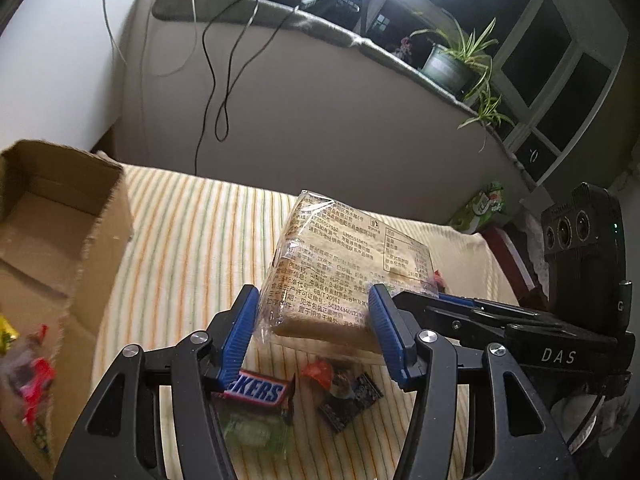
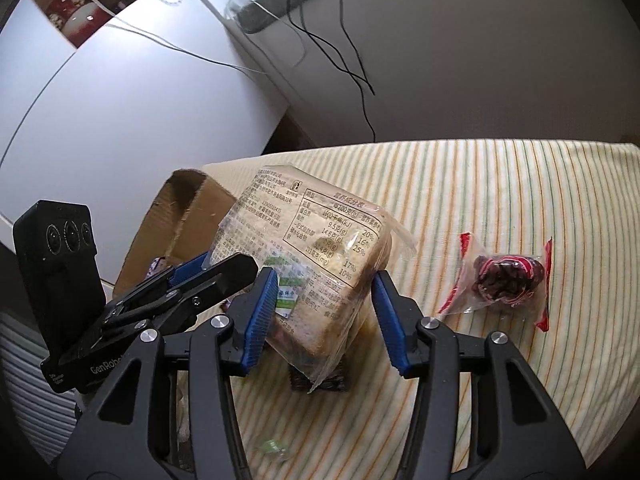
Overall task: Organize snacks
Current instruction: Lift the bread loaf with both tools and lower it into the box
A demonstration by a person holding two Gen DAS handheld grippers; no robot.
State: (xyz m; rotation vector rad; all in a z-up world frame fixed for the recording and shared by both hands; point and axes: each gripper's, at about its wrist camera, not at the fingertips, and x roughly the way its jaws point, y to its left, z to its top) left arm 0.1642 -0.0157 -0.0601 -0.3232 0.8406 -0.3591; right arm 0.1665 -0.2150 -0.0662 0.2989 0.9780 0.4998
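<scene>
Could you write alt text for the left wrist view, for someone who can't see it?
Both grippers, left and right, hold a bagged bread loaf above a striped cloth. A Snickers bar and candies lie below, a cardboard box at left.

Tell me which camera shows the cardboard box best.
The left wrist view: the cardboard box shows its open top and inside. The right wrist view shows only one corner behind the bread pack and the left gripper.

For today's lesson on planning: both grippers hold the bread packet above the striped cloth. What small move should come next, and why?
Probably carry the bread packet sideways toward the open cardboard box. The left gripper and right gripper both clamp it, it hangs clear of the snacks below, and the box stands beside it.
</scene>
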